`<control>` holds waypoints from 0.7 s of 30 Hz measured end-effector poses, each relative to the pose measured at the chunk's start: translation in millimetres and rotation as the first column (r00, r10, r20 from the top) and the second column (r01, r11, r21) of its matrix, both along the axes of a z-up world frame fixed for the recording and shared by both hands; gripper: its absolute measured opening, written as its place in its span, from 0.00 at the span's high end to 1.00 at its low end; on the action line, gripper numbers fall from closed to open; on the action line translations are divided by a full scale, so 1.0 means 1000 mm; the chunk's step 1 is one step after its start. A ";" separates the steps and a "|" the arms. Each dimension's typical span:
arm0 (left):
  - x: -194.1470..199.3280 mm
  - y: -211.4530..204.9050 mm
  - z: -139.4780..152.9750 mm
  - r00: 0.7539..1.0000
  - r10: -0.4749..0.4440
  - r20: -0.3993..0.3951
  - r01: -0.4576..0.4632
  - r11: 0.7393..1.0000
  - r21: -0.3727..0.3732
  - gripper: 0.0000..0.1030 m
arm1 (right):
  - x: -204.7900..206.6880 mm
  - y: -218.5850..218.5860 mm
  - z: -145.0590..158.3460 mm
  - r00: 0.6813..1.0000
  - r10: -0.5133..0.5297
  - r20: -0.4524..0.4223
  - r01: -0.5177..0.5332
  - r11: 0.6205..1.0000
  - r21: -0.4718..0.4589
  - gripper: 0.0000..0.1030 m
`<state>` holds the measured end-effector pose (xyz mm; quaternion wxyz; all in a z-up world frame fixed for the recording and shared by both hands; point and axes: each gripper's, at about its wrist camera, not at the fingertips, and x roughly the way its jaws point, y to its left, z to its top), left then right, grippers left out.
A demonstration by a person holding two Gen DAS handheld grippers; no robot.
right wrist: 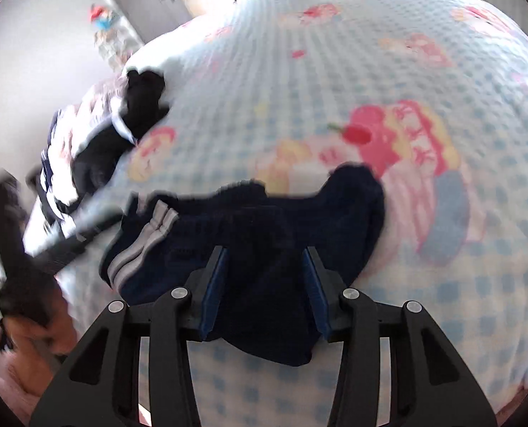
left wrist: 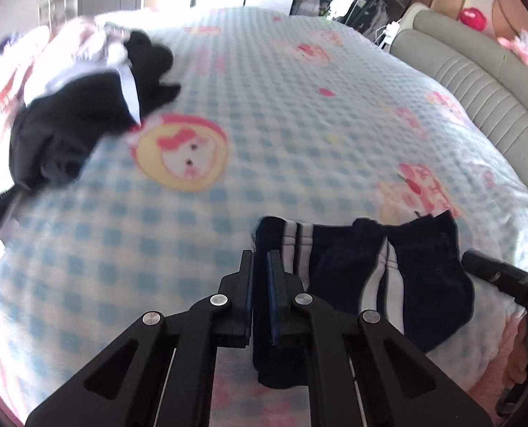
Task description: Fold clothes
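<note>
A pair of navy shorts with white side stripes (left wrist: 406, 267) lies crumpled at the near edge of the bed. My left gripper (left wrist: 260, 259) is shut on the shorts' left edge, with dark cloth hanging down between its fingers. The right gripper's black body (left wrist: 502, 277) shows just right of the shorts. In the right wrist view my right gripper (right wrist: 265, 259) is open, its jaws wide apart over the middle of the shorts (right wrist: 264, 220), which lie under and between them. The left gripper's dark arm (right wrist: 68, 245) shows blurred at the left.
A pile of black and white clothes (left wrist: 85, 106) lies at the far left of the bed, also in the right wrist view (right wrist: 96, 142). The bedspread (left wrist: 299, 106) is blue check with pink cartoon prints. A grey padded headboard (left wrist: 477, 82) runs along the right.
</note>
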<state>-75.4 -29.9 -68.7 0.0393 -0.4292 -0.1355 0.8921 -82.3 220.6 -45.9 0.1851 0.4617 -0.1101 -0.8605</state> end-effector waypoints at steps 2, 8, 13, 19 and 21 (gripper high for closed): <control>0.015 0.002 0.008 0.996 -0.046 -0.074 0.051 0.997 0.061 0.59 | 0.010 0.008 0.013 0.999 -0.016 -0.044 0.015 1.000 -0.016 0.47; 0.012 0.032 -0.006 0.988 -0.131 -0.076 0.130 0.991 -0.023 0.40 | 0.020 -0.004 -0.013 0.998 0.054 0.016 -0.054 0.997 0.048 0.44; 0.006 0.019 -0.011 1.000 0.006 0.003 -0.005 0.982 -0.189 0.41 | 0.012 0.000 -0.042 0.995 -0.004 0.104 -0.010 0.992 0.129 0.46; 0.023 0.010 0.006 0.999 -0.013 -0.048 0.013 1.000 -0.006 0.35 | 0.023 0.016 -0.008 1.000 -0.024 0.010 0.023 0.999 0.042 0.37; 0.021 0.021 -0.009 0.999 -0.047 -0.011 0.046 0.998 -0.045 0.35 | 0.020 0.007 -0.013 1.000 0.007 0.024 -0.008 1.000 0.026 0.37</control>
